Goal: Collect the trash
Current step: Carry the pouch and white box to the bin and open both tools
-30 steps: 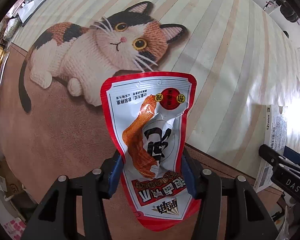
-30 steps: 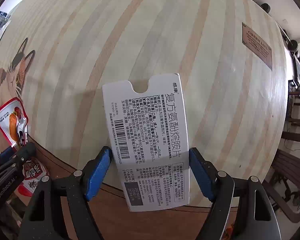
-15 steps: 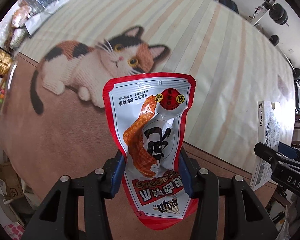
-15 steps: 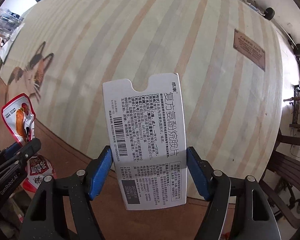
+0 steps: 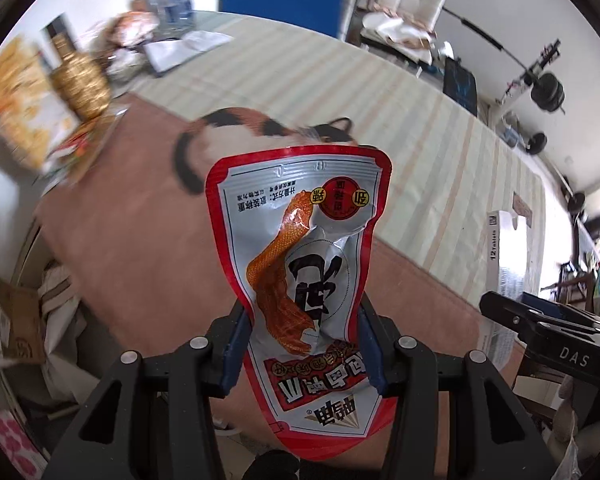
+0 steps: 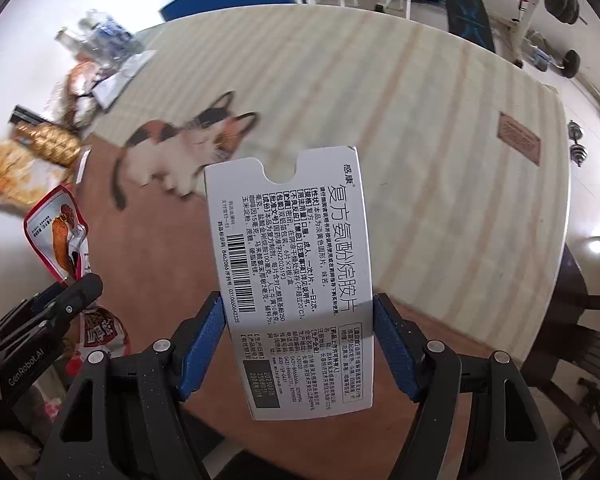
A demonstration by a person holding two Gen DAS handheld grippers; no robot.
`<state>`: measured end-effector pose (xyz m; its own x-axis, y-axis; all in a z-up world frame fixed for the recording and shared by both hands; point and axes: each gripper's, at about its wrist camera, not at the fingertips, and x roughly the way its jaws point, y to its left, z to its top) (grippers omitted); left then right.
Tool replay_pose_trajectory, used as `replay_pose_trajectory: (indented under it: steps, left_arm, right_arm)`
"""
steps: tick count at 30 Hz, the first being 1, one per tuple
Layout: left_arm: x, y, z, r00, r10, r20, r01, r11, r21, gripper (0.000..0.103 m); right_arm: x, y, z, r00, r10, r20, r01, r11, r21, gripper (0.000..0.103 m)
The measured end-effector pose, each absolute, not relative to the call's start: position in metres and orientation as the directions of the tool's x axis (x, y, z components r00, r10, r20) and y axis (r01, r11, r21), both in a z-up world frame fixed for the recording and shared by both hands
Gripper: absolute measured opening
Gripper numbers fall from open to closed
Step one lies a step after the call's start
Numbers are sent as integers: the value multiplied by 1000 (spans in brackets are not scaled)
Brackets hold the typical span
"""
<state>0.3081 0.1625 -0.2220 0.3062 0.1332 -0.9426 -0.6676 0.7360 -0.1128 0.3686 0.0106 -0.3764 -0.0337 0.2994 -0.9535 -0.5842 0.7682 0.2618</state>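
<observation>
My left gripper is shut on a red and silver snack pouch and holds it upright above the table. The pouch also shows at the left of the right wrist view. My right gripper is shut on a white medicine box printed with black text and a barcode, held well above the table. The box shows at the right edge of the left wrist view, with the right gripper's black finger below it.
A striped tablecloth with a calico cat picture covers the round table. Snack bags, a gold packet and bottles crowd the far left edge. Chairs and weights stand beyond. A box and bags lie low left.
Both grippers have lifted and tilted back from the table with their items still held. The table looks farther away and the room behind it has come into view.
</observation>
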Motion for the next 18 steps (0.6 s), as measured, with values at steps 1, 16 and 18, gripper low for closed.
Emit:
replay_pose_trajectory:
  steps: [1, 16, 18]
  left_arm:
    - [293, 162, -217, 314, 138, -939, -675, 728, -118, 46]
    - [27, 157, -295, 230, 64, -971, -826, 541, -160, 46]
    - [-2, 163, -334, 197, 6, -980, -855, 491, -169, 46]
  right_arm:
    - [354, 11, -369, -41, 315, -948, -592, 757, 277, 75]
    - [95, 32, -420, -197, 298, -934, -700, 624, 347, 75]
    - [65, 35, -453, -238, 256, -937, -702, 621, 348, 75]
